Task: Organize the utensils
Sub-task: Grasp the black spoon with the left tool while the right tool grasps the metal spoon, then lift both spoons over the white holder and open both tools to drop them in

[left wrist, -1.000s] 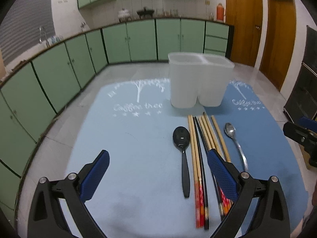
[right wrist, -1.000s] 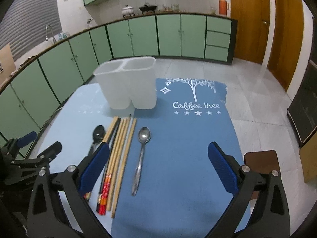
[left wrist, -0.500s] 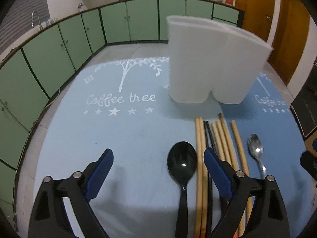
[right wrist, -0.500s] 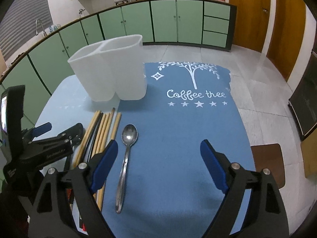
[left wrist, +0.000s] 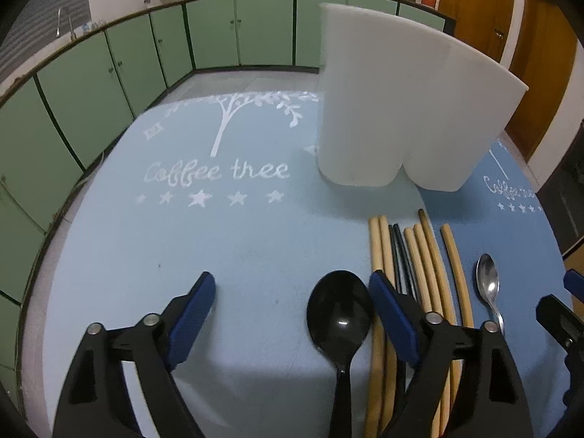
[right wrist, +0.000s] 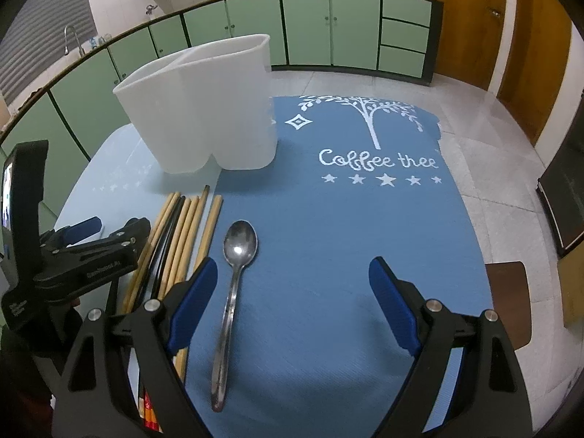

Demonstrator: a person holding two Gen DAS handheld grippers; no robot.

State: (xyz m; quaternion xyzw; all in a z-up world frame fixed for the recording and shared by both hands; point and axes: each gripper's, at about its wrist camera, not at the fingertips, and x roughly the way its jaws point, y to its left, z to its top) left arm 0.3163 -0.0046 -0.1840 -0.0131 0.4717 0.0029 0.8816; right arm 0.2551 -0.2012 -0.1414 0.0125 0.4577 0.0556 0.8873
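1. The left gripper (left wrist: 292, 288) hangs low over the pale blue mat (left wrist: 182, 255). Its jaws are wide apart and closing, with nothing pressed between the blue pads.
2. The bowl of the black spoon (left wrist: 339, 317) lies inside the gap, close to the right-hand pad (left wrist: 392, 315); the handle runs toward the near edge, under the gripper. Whether that pad touches the spoon I cannot tell.
3. Just right of the black spoon lie the chopsticks (left wrist: 419, 273), side by side and pointing far. Most are tan; two thin ones are black.
4. Right of the chopsticks, on the dark blue mat (right wrist: 346, 237), lies the metal spoon (right wrist: 233, 273), bowl far, handle near.
5. The right gripper (right wrist: 292, 284) hangs over the dark blue mat with jaws wide apart and nothing gripped. The metal spoon's handle passes through the gap, near the left-hand pad (right wrist: 193, 299) but apart from it.
6. The white holder (right wrist: 204, 109) stands upright at the far end of the utensils, straddling the seam of the two mats. It has two compartments; what is inside does not show.
7. In the right wrist view the left gripper shows at the left, above the chopsticks.
8. Green cabinets (right wrist: 328, 25) line the far wall, and wooden doors (right wrist: 463, 25) stand at far right.
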